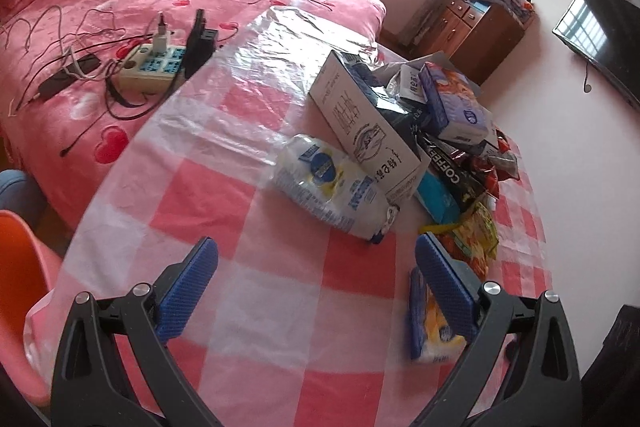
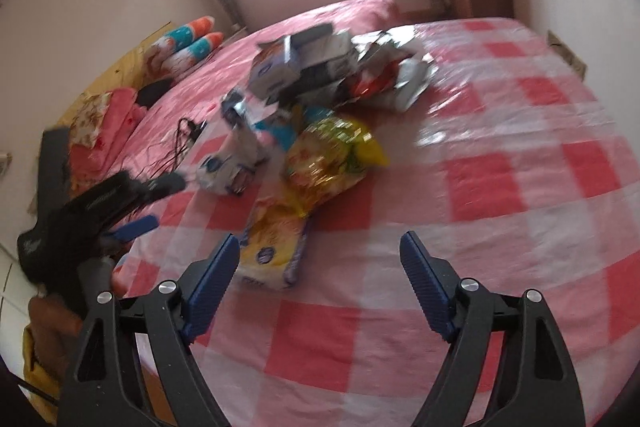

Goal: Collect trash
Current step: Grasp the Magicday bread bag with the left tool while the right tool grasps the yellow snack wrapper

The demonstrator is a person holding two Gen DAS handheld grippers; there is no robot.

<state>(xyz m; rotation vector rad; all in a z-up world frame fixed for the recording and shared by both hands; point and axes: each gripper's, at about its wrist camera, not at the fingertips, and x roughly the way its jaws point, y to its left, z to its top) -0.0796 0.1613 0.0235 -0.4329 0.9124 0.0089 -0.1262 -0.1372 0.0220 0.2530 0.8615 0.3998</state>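
- Plainly, both tools stand with fingers apart and nothing between them: the left gripper (image 1: 316, 267) hangs over bare checked cloth, and the right gripper (image 2: 320, 259) does likewise, a little short of the litter.
- Leftmost of the trash on the table (image 1: 248, 307) lies a white milk pouch (image 1: 332, 183), flat and crumpled. It looks empty, light and limp, with a slick film skin, so I would pinch a folded edge or the corner, not the smooth middle.
- Next, leaning over the pouch, is a cardboard milk box (image 1: 360, 123), open at the top. It looks stiff but hollow and light; one wall at the open rim seems the sure place to take it.
- Behind and right of it the heap (image 1: 452, 131) holds a purple tissue box, a dark coffee packet and red wrappers, stacked loosely; pulling one may tumble the others.
- Nearer the edge sits a yellow snack bag (image 2: 328, 159), shiny and puffy. It likely crackles and slips, so its crimped end is the better hold.
- Closest to both tools lies a small yellow tissue pack (image 2: 276, 251), just beside the right gripper's left finger. Soft and squashy, it should take a squeeze across its short width.
- No bin or bag for the trash shows in either view.
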